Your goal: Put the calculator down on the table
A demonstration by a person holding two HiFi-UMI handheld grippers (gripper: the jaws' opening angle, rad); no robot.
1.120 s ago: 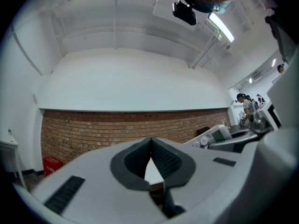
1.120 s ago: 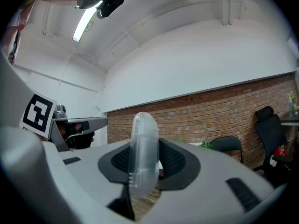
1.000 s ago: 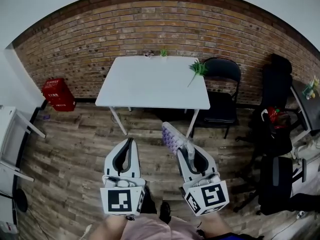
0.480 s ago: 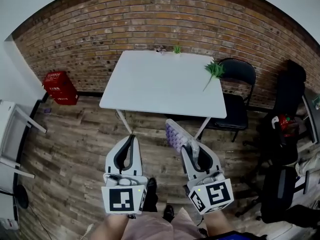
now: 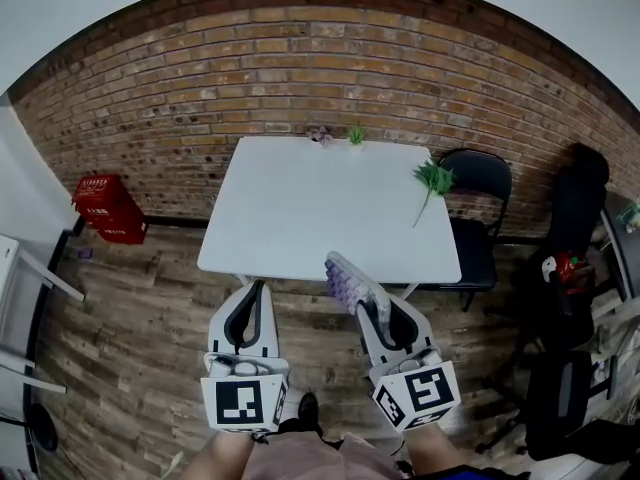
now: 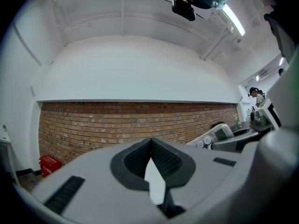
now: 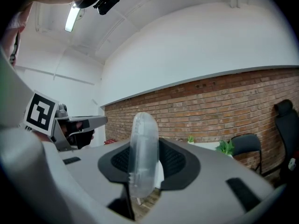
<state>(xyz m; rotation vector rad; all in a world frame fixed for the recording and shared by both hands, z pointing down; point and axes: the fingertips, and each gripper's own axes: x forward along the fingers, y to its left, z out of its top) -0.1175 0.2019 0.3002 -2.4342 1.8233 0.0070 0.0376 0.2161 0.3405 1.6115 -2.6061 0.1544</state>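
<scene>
The calculator (image 5: pixel 350 280), with purple keys in a clear case, sticks out forward and to the left from my right gripper (image 5: pixel 375 310), which is shut on its near end. Its far end overlaps the near edge of the white table (image 5: pixel 320 198) in the head view. In the right gripper view the calculator (image 7: pixel 142 148) stands edge-on between the right gripper's (image 7: pixel 145 160) dark pads. My left gripper (image 5: pixel 258 288) hangs beside it to the left, short of the table edge, with nothing in it. In the left gripper view the left gripper's (image 6: pixel 150 143) tips meet.
A green sprig (image 5: pixel 432 180) lies on the table's right side and small plants (image 5: pixel 355 133) stand at its far edge by the brick wall. A black folding chair (image 5: pixel 478 208) is right of the table, dark chairs and bags (image 5: pixel 570 268) farther right, a red crate (image 5: pixel 105 208) left.
Both grippers have come forward toward the table, which now looks larger and closer. The calculator's far end has gone from over the floor to over the table's near edge.
</scene>
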